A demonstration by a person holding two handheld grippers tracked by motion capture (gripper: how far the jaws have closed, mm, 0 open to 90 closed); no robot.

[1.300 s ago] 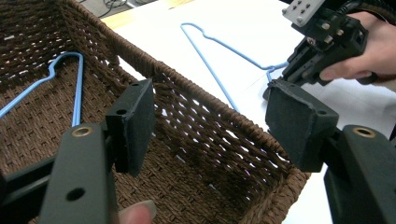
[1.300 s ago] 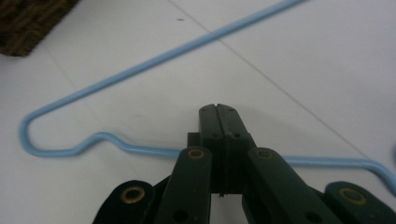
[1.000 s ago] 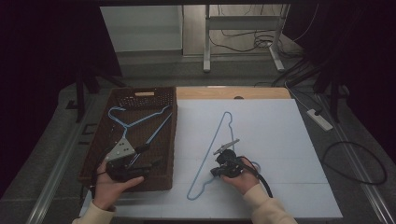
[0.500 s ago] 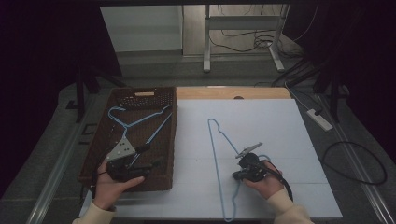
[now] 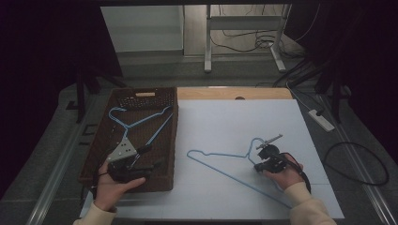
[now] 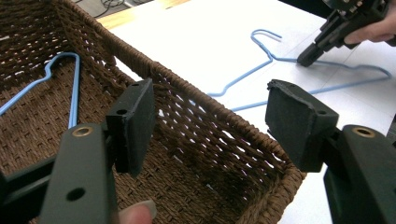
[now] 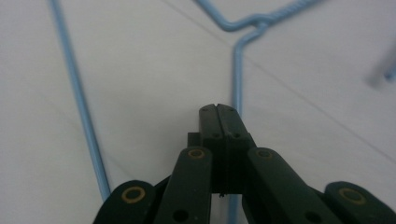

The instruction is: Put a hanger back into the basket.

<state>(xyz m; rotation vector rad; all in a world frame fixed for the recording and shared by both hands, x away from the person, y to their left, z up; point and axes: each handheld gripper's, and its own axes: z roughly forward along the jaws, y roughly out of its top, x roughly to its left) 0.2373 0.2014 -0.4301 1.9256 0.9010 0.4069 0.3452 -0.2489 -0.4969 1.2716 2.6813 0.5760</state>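
Two blue wire coat hangers were counted: one blue wire hanger [image 5: 230,164] lay on the white table sheet [image 5: 225,126], and the other blue wire hanger [image 5: 136,124] lay inside the basket. There was one dark brown woven wicker basket [image 5: 166,140]. Two black two-jaw hand-held grippers were in use, a left gripper [image 5: 133,168] and a right gripper [image 5: 267,159], one in each of the person's two hands. One white power strip [image 5: 321,119] lay on the floor.
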